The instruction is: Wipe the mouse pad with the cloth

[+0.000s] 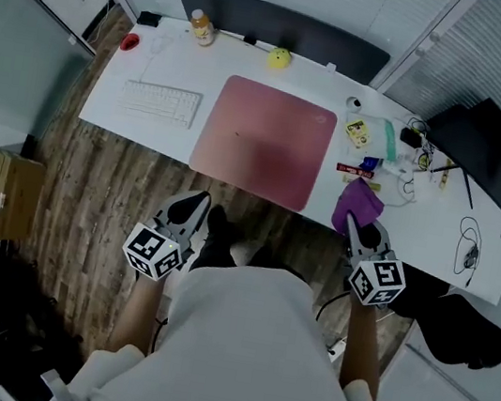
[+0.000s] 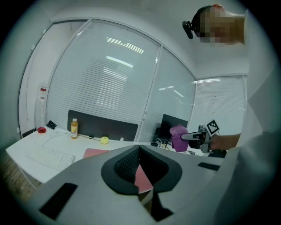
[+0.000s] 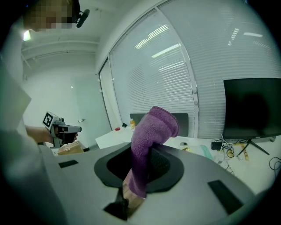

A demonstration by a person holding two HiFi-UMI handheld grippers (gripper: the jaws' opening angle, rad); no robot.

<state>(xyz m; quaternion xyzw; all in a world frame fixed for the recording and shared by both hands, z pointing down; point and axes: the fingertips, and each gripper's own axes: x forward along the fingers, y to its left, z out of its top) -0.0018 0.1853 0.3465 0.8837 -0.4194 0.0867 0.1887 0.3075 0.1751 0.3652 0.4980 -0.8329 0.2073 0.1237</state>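
A pink mouse pad [image 1: 262,140] lies flat in the middle of the white desk [image 1: 161,140]; its near corner shows past the left jaws as a pink patch, the mouse pad [image 2: 95,152]. A purple cloth [image 1: 358,204] hangs from my right gripper [image 1: 353,225], which is shut on it near the desk's front edge, right of the pad. In the right gripper view the cloth [image 3: 150,140] stands up between the jaws of my right gripper [image 3: 139,176]. My left gripper [image 1: 195,205] hovers off the desk in front of the pad, shut and holding nothing; the left gripper [image 2: 139,169] shows its jaws together.
A white keyboard [image 1: 160,102] lies left of the pad. A drink bottle [image 1: 201,28], a yellow ball [image 1: 279,57] and a red object [image 1: 130,41] sit along the back. Cables, packets and a dark monitor [image 1: 496,155] crowd the right end. Wood floor lies below the desk's front edge.
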